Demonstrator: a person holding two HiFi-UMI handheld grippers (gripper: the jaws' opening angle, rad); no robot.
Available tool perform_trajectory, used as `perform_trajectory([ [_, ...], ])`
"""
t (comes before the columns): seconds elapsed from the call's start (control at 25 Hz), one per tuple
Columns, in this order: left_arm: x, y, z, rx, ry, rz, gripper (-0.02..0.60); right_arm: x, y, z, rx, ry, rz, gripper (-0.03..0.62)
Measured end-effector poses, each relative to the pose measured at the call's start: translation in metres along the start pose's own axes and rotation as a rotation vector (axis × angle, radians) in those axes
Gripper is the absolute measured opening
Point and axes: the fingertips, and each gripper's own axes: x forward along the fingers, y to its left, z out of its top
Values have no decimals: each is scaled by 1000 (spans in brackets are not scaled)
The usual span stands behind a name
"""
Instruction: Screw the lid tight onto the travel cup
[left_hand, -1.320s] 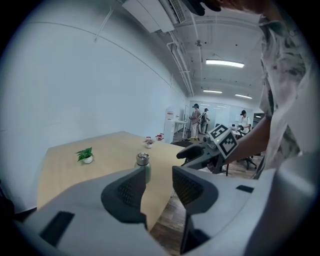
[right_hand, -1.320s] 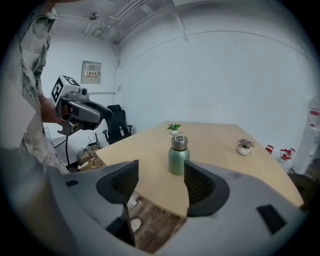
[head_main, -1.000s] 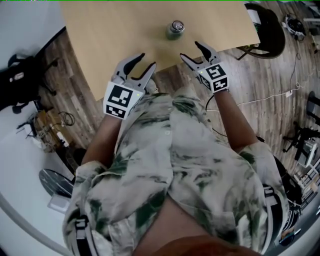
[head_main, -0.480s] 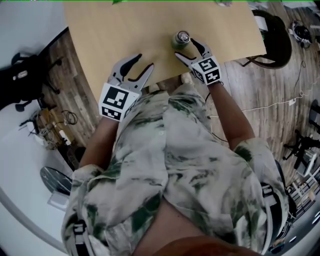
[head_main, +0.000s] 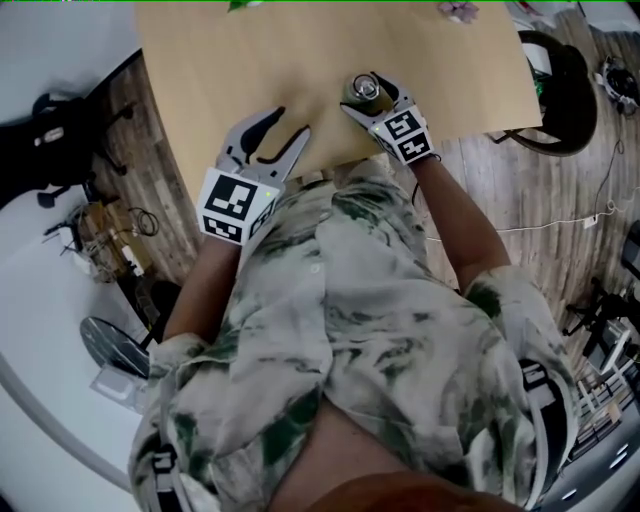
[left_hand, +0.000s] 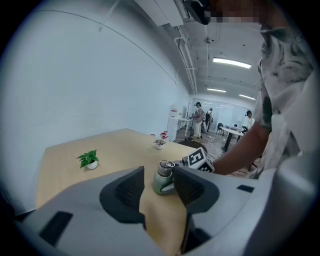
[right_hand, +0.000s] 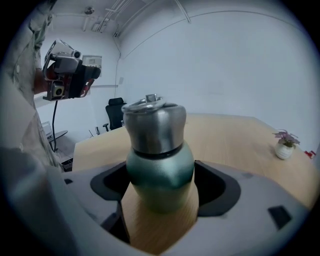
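Observation:
The travel cup (head_main: 362, 92) stands near the front edge of the wooden table (head_main: 250, 60), a green body with a silver lid (right_hand: 152, 125) on top. My right gripper (head_main: 366, 97) reaches round it; in the right gripper view the cup (right_hand: 159, 170) fills the gap between the wide jaws, which have just been opening, and I see no squeeze on it. My left gripper (head_main: 290, 122) hovers over the table edge to the left, open, its jaws having just widened a little with nothing between them. The left gripper view shows the cup (left_hand: 162, 177) farther off, beyond the jaws.
A small green plant (left_hand: 88, 159) and a pink-flowered pot (right_hand: 285, 142) stand far back on the table. A black office chair (head_main: 560, 90) is off the table's right corner. Cables and gear lie on the floor at left. People stand in the distant room.
My right gripper has travelled forward and down to the cup, which now stands between its wider jaws. The left gripper has shifted slightly along the table edge.

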Motion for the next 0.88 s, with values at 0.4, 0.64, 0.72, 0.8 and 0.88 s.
perform_trajectory([
  [0.4,-4,9,-2,-25,25,54,179,17,6,-2,-59,-11,42,393],
  [0.64,-2,8,-3,-35,26,77,179,24,8,-7,-70,-2,72,396],
  [0.72,-3,8,-5,-42,30,82,179,24,9,-8,-75,7,68,396],
  [0.8,-2,9,-5,-48,30,90,179,26,8,-9,-78,14,66,396],
  [0.88,2,9,-2,-49,28,95,179,27,5,-9,-80,18,62,396],
])
